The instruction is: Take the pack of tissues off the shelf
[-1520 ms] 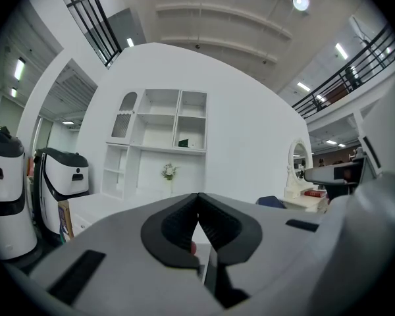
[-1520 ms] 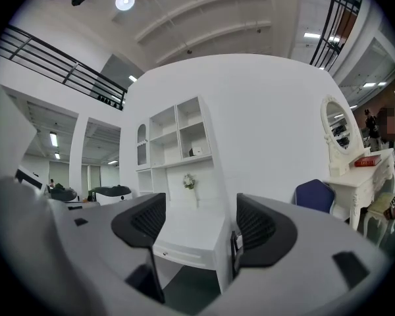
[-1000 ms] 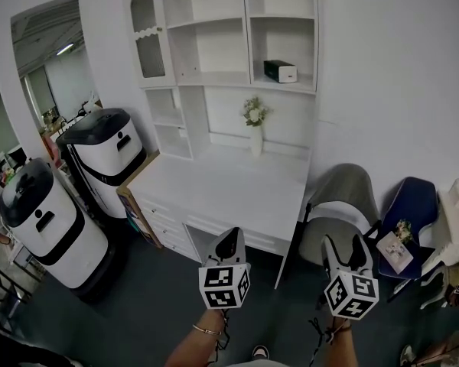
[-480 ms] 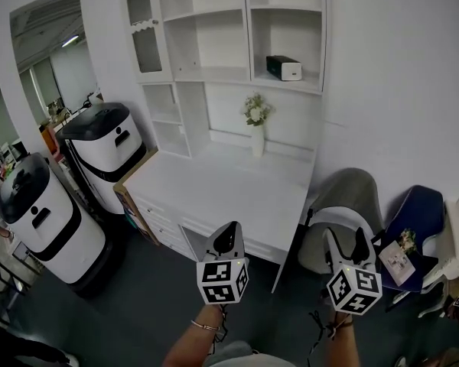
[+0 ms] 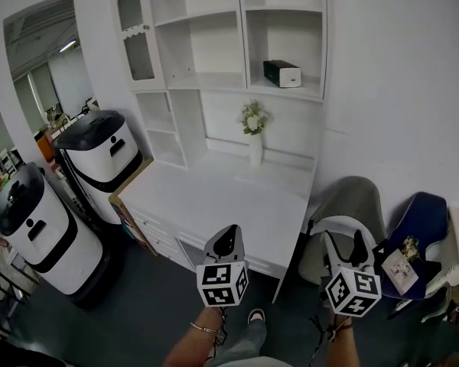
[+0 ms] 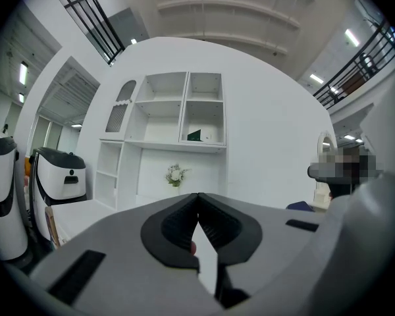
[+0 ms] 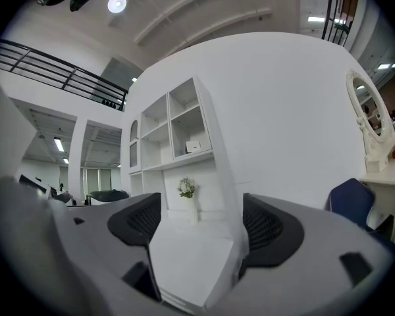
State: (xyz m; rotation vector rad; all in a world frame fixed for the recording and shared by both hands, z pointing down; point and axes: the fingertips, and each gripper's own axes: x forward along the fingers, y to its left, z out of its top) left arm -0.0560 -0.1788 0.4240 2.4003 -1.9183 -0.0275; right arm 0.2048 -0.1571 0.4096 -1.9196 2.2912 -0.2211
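The pack of tissues (image 5: 281,73) is sitting on the shelf unit (image 5: 210,44), in the right-hand column, on the board just above the recess where a vase of flowers (image 5: 254,128) is standing. It is a dark pack with a white end, lying towards the middle of its compartment and touching nothing else. Both tongs are being held low and well apart from it, short of the near edge of the white desk (image 5: 214,197).

The left gripper (image 5: 229,234) is pointing level at the shelves with its jaws pressed together and nothing between them. The right gripper (image 5: 344,241) is doing the same with its jaws standing wide and empty; through the gap its own view is showing the desk top and the vase.

The desk top is lying bare apart from the vase at the back. Two rounded white-and-black machines (image 5: 99,151) (image 5: 38,220) are standing to the left of the desk on the dark floor (image 5: 138,312). To the right, a grey chair (image 5: 352,205) is sitting just beside the desk, with a blue chair (image 5: 424,212) beyond it against the white wall.
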